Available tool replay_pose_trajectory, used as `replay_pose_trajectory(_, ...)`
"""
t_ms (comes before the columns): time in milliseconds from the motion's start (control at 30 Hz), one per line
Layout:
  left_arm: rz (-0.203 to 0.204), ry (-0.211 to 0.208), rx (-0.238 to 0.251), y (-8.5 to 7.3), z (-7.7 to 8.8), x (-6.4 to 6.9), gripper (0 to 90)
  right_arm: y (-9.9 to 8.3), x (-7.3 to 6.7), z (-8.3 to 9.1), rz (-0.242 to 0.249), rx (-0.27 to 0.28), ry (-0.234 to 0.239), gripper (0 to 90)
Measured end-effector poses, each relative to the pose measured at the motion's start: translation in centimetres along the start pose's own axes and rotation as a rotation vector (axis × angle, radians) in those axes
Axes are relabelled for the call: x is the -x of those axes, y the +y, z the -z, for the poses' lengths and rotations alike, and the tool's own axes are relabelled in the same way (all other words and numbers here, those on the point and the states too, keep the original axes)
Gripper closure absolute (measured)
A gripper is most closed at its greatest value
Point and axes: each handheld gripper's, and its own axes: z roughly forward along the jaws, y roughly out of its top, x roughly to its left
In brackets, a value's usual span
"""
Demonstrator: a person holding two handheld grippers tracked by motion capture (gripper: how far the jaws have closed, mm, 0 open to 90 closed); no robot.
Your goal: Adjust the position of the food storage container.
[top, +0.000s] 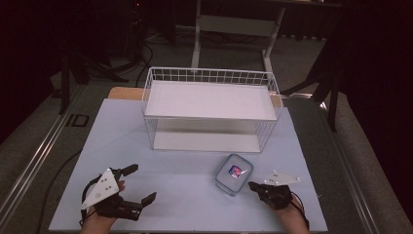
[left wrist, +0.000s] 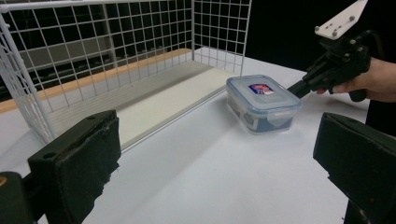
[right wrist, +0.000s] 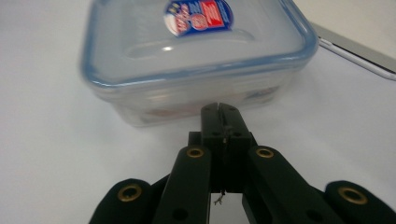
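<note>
- Clear plastic with a blue-tinted rim makes up the small lidded container (top: 233, 173), a rounded-corner rectangle with a red, white and blue sticker on its lid.
- It lies flat on the pale blue-white table (top: 185, 195), just in front of the rack's right half and toward the person's right side.
- Seen from the high view, its long axis runs slantwise, from near-left to far-right, one short end turned toward the rack.
- White wire mesh forms the rack (top: 210, 108), an open-fronted box with a smooth white board as its upper shelf and another as its floor; a low grid rail runs round the top.
- Matte black, the right gripper (top: 254, 186) sits just beside the container's near-right edge, its jaws pressed together with nothing between them.
- From the right gripper view the closed tip is right at the container's side wall; actual contact cannot be told.
- In that view the lid looks glossy, with a raised moulded panel, and the wall below is translucent.
- On the near left of the table, well apart from the container, the left gripper (top: 141, 184) has its jaws spread wide and empty.
- Its pads, in the left gripper view, are thick, dark and rough-faced, like worn foam or rubber.
- A grey three-cornered plate tops each gripper, and a hand wraps each handle.
</note>
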Motion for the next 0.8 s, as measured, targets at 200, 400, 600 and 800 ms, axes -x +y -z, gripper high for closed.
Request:
replay_pose_trajectory(200,-0.003,-0.003,0.001,0.1,0.0,0.1,1.8,0.5,-0.7,-1.0,0.034,-0.021,0.040,90.0)
replay_pose_trajectory(400,-0.001,-0.004,0.000,0.1,-0.1,0.1,1.8,1.3,-1.9,-2.1,0.058,-0.020,0.084,90.0)
replay_pose_trajectory(600,-0.002,-0.006,0.001,0.0,-0.1,0.2,1.8,2.5,-3.1,-3.6,0.096,-0.020,0.110,90.0)
replay_pose_trajectory(800,0.000,-0.005,0.005,0.1,0.0,0.2,1.8,2.2,-1.8,-2.3,0.123,-0.027,0.069,90.0)
